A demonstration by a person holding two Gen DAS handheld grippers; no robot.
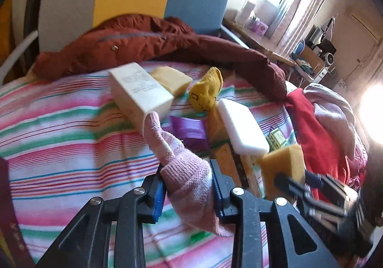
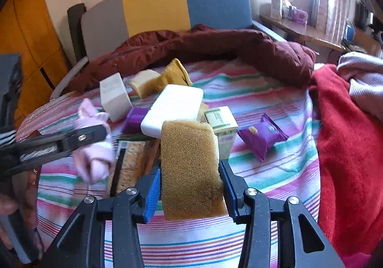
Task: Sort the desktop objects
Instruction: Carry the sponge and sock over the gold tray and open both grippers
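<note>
The left tool (image 1: 188,186) pinches a pink knitted glove (image 1: 182,167) above the striped bed sheet (image 1: 59,129). The right tool (image 2: 190,186) pinches a yellow-brown sponge (image 2: 191,167) above the sheet's near edge.

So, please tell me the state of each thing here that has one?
Left gripper: shut on the pink glove, lifted.
Right gripper: shut on the brown sponge, lifted.
White bar: lying across other items, untouched.
Purple packet: sealed, flat on the striped cloth.
</note>
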